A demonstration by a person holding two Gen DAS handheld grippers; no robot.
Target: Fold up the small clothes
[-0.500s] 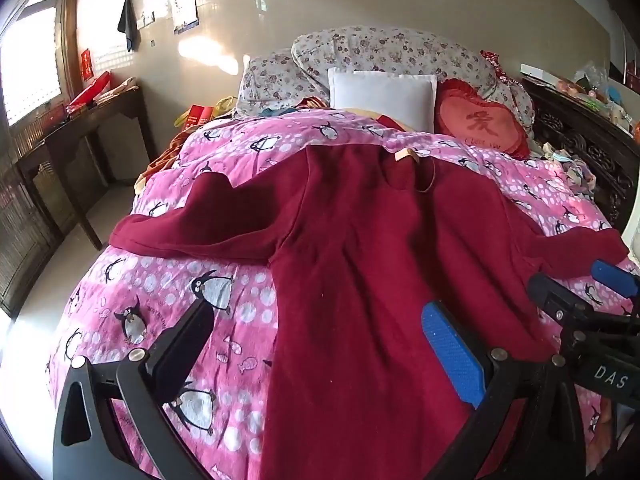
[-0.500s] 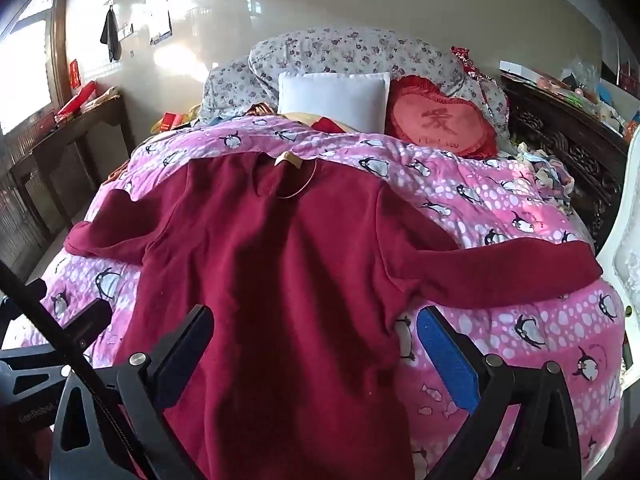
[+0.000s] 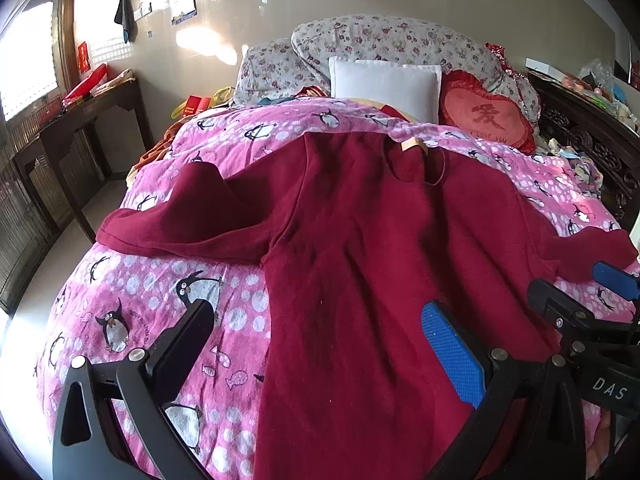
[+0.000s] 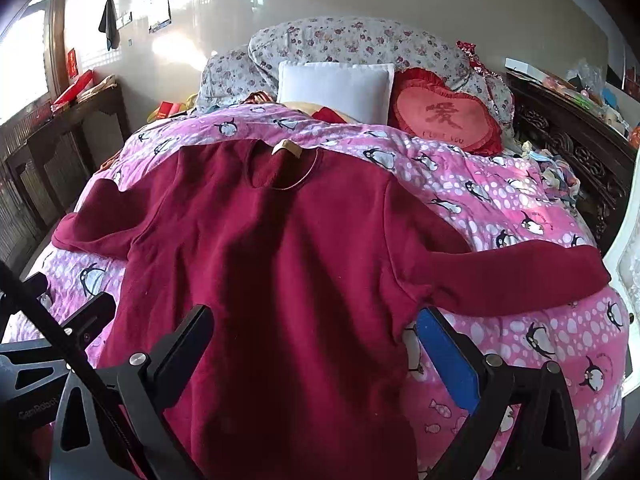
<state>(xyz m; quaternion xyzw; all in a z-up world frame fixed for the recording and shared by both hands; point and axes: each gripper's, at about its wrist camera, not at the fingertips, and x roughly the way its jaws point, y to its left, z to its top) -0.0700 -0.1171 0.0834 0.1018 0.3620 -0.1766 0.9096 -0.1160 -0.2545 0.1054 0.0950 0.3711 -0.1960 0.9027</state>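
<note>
A dark red long-sleeved top (image 3: 372, 240) lies flat on the pink penguin quilt (image 3: 160, 300), collar away from me, both sleeves spread out to the sides. It also shows in the right wrist view (image 4: 272, 248). My left gripper (image 3: 316, 344) is open and empty above the top's lower left edge. My right gripper (image 4: 316, 344) is open and empty above the top's lower right side, near the right sleeve (image 4: 520, 280). The right gripper also shows at the right edge of the left wrist view (image 3: 576, 300).
A white pillow (image 3: 384, 84), floral pillows (image 3: 380, 40) and a red heart cushion (image 3: 488, 116) lie at the head of the bed. A dark wooden table (image 3: 80, 120) stands on the left. A carved dark cabinet (image 4: 576, 148) with clutter stands on the right.
Both gripper views have shifted very slightly. The top and both open grippers look unchanged.
</note>
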